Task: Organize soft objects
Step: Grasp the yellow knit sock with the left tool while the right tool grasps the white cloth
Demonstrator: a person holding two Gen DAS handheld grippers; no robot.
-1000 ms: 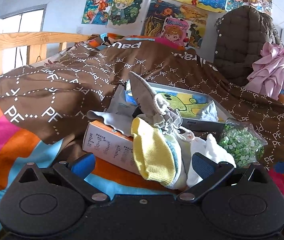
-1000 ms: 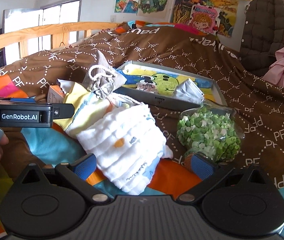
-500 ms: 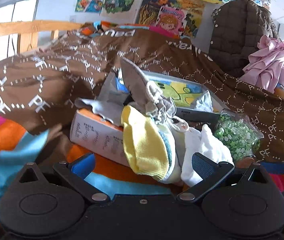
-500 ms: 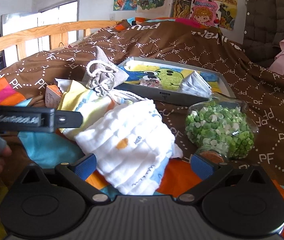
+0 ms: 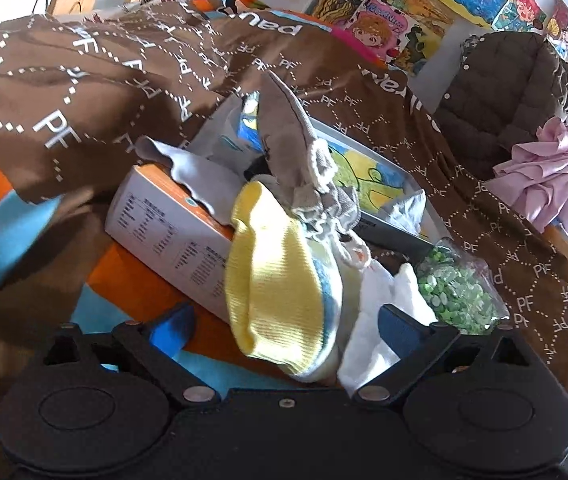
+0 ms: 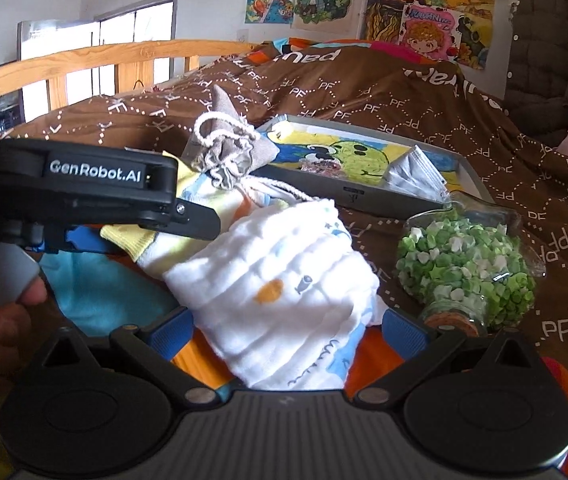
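"GenRobot.AI" on left hand-held gripper (image 6: 188,220); "PF" across brown quilt (image 6: 423,96).

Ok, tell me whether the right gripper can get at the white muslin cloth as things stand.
Probably yes. The right gripper is open, and the white muslin cloth already lies between its fingers with nothing on top of it. The left gripper hovers over the yellow cloth beside it, clear of the muslin.

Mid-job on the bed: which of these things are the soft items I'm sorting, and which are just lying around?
Job items:
white muslin cloth
yellow knit piece
grey drawstring pouch

Just lying about:
jar of green paper stars
printed carton
grey tray with face mask
brown quilt
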